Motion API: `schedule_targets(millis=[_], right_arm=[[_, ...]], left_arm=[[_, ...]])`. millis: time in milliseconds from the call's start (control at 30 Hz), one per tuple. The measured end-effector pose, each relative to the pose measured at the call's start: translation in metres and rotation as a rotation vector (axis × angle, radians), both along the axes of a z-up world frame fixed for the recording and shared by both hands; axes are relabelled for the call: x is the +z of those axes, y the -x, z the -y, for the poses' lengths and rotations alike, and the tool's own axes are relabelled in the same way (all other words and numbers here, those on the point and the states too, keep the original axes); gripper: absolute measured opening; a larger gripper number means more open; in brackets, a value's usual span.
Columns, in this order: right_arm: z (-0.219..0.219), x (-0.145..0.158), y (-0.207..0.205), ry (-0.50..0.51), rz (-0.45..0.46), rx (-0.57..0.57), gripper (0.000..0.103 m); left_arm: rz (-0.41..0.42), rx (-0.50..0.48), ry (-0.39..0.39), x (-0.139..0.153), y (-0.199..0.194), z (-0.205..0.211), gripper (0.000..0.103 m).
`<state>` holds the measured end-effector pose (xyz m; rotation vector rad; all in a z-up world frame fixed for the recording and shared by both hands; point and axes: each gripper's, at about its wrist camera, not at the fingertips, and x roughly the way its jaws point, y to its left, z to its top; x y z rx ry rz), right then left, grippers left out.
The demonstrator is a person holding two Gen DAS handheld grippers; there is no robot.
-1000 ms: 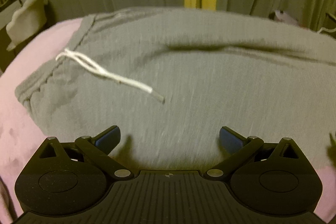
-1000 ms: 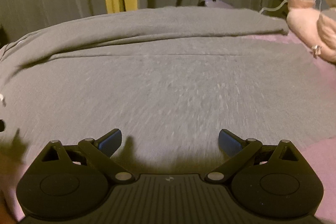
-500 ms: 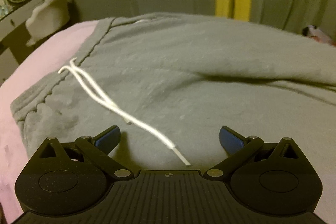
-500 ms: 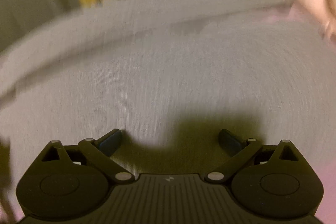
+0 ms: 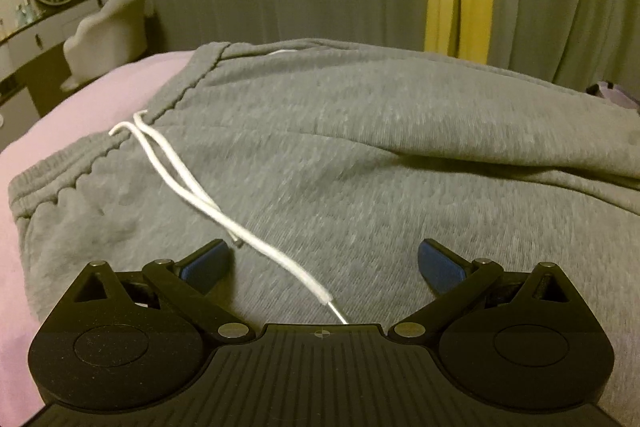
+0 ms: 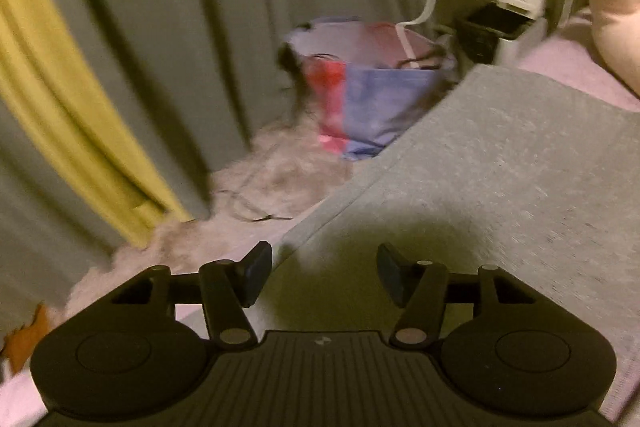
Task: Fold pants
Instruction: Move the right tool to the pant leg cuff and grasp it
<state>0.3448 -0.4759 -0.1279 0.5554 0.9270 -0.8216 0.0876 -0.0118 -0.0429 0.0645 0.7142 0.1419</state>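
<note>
The left gripper [image 5: 323,265] hung low over the waist end of the grey pants [image 5: 360,155], its jaws spread wide and holding nothing. The waistband [image 5: 52,183] lay to the left of the jaws on the pink bedcover [image 5: 60,115]. The white drawstring [image 5: 192,187] ran from the waistband down across the cloth and passed between the two blue fingertips [image 5: 206,261], nearer the left one, its plain end reaching the gripper's body; whether it touched a fingertip could not be told. A fold of the pants crossed the right side beyond the jaws.

The right gripper [image 6: 325,277] had its jaws partly open, narrower than the left one's, with nothing clamped between them. It stood over the long edge of a pant leg [image 6: 500,167]: the left fingertip [image 6: 256,279] sat just off that edge, the right one over the cloth, in the gripper's own shadow. The leg stretched away to the upper right, ending near a pink pillow [image 6: 616,19]. Beyond the edge stood curtains [image 6: 160,27] and a red and blue bag [image 6: 368,99] on the floor.
</note>
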Motion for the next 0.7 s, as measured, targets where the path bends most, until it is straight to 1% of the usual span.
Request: schedule_targets(millis=[33, 100, 133, 167, 233, 267, 300, 333, 367, 400, 467, 567, 633, 700], right_arm=[[-0.001, -0.005, -0.010, 0.013, -0.021, -0.011, 0.065], [0.001, -0.012, -0.016, 0.022, -0.025, -0.003, 0.088], [0.002, -0.014, -0.020, 0.021, -0.029, 0.007, 0.091], [0.005, -0.019, -0.025, 0.035, -0.053, 0.014, 0.092], [0.009, -0.031, -0.040, 0.080, -0.135, 0.036, 0.091], [0.008, -0.036, -0.044, 0.112, -0.172, 0.053, 0.085], [0.007, -0.038, -0.046, 0.152, -0.207, 0.061, 0.066], [0.005, -0.039, -0.044, 0.196, -0.230, 0.061, 0.055], [0.005, -0.037, -0.041, 0.212, -0.221, 0.065, 0.038], [0.007, -0.035, -0.039, 0.207, -0.204, 0.079, 0.022], [0.009, -0.023, -0.031, 0.187, -0.162, 0.101, 0.009], [0.014, 0.006, 0.001, 0.161, -0.023, 0.102, 0.007], [0.012, 0.033, 0.039, 0.159, 0.091, 0.097, 0.007], [0.000, 0.061, 0.086, 0.154, 0.181, 0.086, 0.007]], left_arm=[[0.008, 0.000, 0.000, -0.001, 0.000, 0.000, 0.103], [0.019, 0.002, -0.001, -0.002, -0.001, 0.001, 0.103], [0.022, 0.002, -0.004, -0.003, -0.002, 0.002, 0.103], [0.025, 0.002, -0.006, -0.003, -0.003, 0.002, 0.103], [0.032, 0.005, -0.002, -0.004, -0.004, 0.001, 0.103], [0.036, 0.006, -0.001, -0.004, -0.003, 0.001, 0.103], [0.038, 0.005, 0.000, -0.004, -0.003, 0.001, 0.103], [0.040, 0.005, 0.002, -0.005, -0.003, 0.001, 0.103], [0.041, 0.005, 0.006, -0.005, -0.003, 0.000, 0.103], [0.043, 0.006, 0.013, -0.006, -0.003, -0.001, 0.103], [0.049, 0.007, 0.031, -0.007, -0.003, -0.004, 0.103], [0.059, -0.002, 0.051, -0.008, -0.003, -0.007, 0.103], [0.059, -0.003, 0.067, -0.008, -0.003, -0.009, 0.103], [0.060, -0.004, 0.066, -0.007, -0.002, -0.009, 0.103]])
